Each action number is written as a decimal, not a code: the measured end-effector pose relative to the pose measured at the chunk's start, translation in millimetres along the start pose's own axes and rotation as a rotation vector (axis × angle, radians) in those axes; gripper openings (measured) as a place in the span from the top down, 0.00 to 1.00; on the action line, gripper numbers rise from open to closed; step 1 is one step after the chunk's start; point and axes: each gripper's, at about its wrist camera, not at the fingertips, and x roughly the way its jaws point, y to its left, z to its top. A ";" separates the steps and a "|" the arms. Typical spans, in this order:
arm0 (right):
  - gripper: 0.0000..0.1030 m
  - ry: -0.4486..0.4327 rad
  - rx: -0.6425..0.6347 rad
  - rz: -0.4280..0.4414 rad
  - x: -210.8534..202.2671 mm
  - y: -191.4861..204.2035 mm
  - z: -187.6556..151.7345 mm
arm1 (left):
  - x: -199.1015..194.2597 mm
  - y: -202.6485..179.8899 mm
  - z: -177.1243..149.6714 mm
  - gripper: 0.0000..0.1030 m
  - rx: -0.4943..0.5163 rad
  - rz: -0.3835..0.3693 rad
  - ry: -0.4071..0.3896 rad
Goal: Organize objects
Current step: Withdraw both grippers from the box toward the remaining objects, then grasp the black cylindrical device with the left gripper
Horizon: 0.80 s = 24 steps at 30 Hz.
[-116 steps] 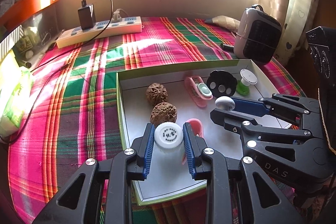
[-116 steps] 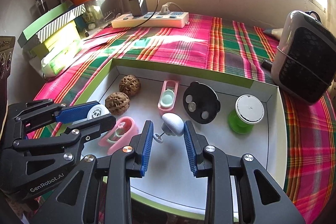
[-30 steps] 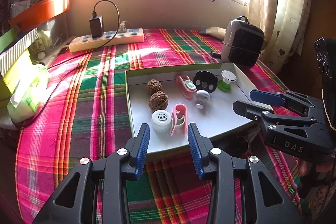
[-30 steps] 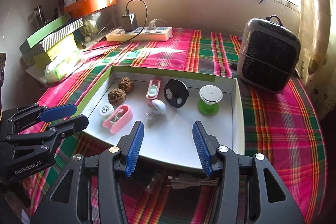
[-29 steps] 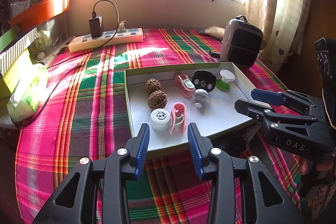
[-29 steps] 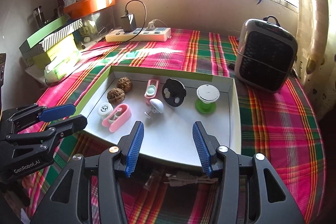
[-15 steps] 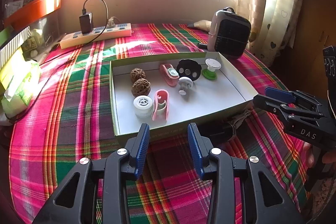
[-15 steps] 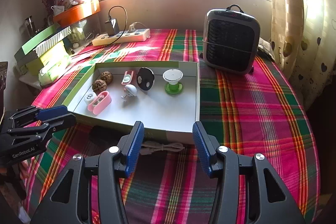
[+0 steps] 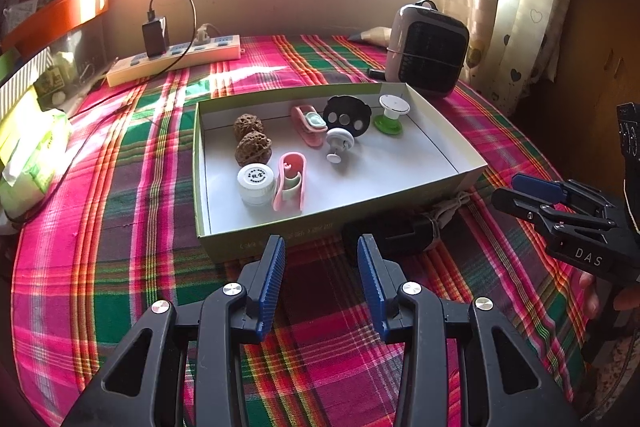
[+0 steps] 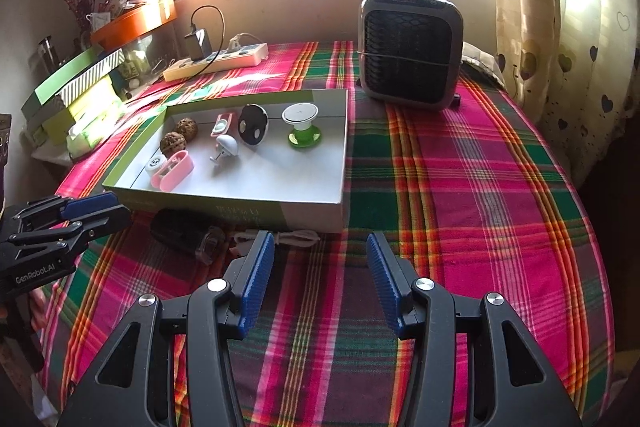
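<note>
Meanwhile, both grippers hang empty over the plaid tablecloth (image 10: 460, 179), on the near side of the shallow box (image 9: 460, 183). The left gripper (image 9: 321, 257) and the right gripper (image 10: 320, 255) each hold their jaws apart with nothing between them. Inside the box lie two walnuts (image 9: 253, 151), a white jar (image 9: 256, 183), a pink case (image 9: 290, 181) and a green-footed spool (image 9: 390, 113). A black cylinder (image 10: 186, 233) and coiled cable (image 10: 292, 238) rest just beside the box's near wall; a small heater (image 10: 412, 53) stands at the far right.
</note>
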 end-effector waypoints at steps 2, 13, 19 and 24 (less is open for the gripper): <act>0.52 0.004 0.005 0.004 0.8 -1.4 -2.1 | 3.4 -2.2 -1.5 0.65 0.005 -0.010 0.011; 0.52 0.032 0.032 0.007 6.6 -13.4 -9.0 | 22.0 -17.6 1.3 0.59 0.052 -0.065 0.042; 0.52 0.037 0.034 0.011 8.5 -15.1 -9.7 | 26.6 -29.1 4.2 0.58 0.099 -0.089 0.037; 0.52 0.038 0.036 0.013 9.1 -16.3 -10.4 | 26.2 -34.5 3.3 0.58 0.107 -0.115 0.047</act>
